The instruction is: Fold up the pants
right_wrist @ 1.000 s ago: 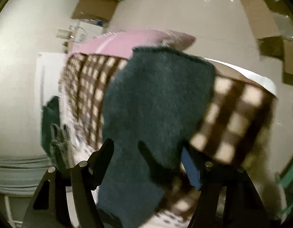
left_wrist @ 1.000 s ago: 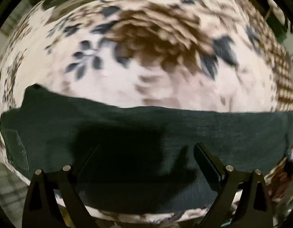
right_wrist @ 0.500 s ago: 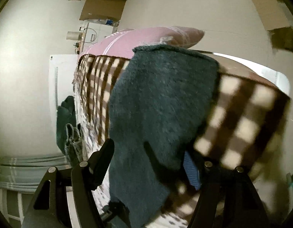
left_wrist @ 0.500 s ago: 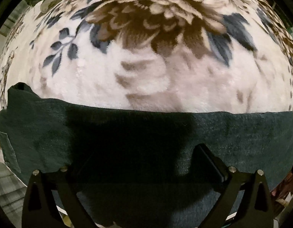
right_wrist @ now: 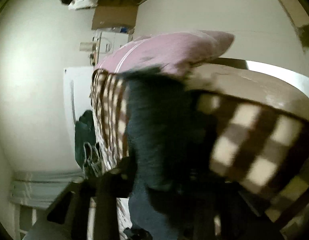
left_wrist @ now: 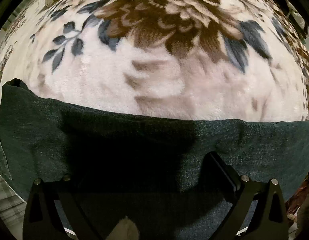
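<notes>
A floral blanket [left_wrist: 154, 76] is covering the bed; dark green pants [left_wrist: 254, 146] are lying lengthwise across its near edge. The left gripper [left_wrist: 138, 172] is spreading wide over them; the blurred right gripper [right_wrist: 154, 180] is seemingly clamping their fabric.

- Pants [left_wrist: 254, 140]: dark green with a fine denim-like weave, lying across and just ahead of the left gripper [left_wrist: 138, 160], whose fingers are black.
- Blanket [left_wrist: 154, 76]: cream-white plush with a big brown flower and grey-blue leaves, farther ahead of that gripper.
- Ahead of the right gripper: the pants look dark blue-green, on a brown-and-cream checked cover [right_wrist: 254, 140].
- Pillow [right_wrist: 166, 52]: pink, beyond the checked cover.
</notes>
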The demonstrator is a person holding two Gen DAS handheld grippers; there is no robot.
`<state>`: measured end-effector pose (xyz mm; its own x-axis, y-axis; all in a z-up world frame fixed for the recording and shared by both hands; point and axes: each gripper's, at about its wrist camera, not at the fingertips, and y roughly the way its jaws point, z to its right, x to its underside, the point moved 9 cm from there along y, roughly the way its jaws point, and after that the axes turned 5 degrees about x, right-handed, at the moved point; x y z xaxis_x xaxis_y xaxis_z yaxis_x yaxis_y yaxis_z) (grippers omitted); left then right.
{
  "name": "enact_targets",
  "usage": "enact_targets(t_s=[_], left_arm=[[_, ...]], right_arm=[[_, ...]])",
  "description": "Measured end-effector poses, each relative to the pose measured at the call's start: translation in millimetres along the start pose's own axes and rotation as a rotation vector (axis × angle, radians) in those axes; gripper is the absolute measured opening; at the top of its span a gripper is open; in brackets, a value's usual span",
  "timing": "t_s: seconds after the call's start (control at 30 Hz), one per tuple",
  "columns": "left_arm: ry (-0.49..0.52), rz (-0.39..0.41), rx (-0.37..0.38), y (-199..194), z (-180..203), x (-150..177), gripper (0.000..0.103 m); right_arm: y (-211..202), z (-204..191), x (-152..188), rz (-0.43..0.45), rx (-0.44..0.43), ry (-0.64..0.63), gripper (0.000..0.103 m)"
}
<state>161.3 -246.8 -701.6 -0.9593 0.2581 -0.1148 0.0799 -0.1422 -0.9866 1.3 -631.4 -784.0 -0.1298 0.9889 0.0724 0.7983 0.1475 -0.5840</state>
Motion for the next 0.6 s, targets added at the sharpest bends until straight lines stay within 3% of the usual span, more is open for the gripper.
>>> enact_targets(t_s=[0.2,0.27,0.3,0.33,0.5,0.6], left_arm=[[-0.006,-0.029,0.003,-1,2,-2,0.103],[-0.013,-0.051,0.001,0,1,-3,0.103],[-0.02,-0.064,0.0,1,0,-2,0.103],[-0.025,-0.072,-0.001,3,0,-2,0.103],[-0.041,-0.077,-0.006,4,-3,0,0.103],[-0.038,-0.078,-0.007,4,-4,-1,0.103]], right_arm=[[-19,-2,12,-0.022,-0.058,0.054,0.025],[-37,4,21,-0.024,0.003,0.03,0.038],[-45,9,27,-0.031,0.054,0.016,0.052],[-50,13,33,-0.04,0.086,0.002,0.059],[-38,29,66,-0.143,0.177,-0.029,0.06],[-22,27,69,-0.134,0.121,-0.021,0.064]])
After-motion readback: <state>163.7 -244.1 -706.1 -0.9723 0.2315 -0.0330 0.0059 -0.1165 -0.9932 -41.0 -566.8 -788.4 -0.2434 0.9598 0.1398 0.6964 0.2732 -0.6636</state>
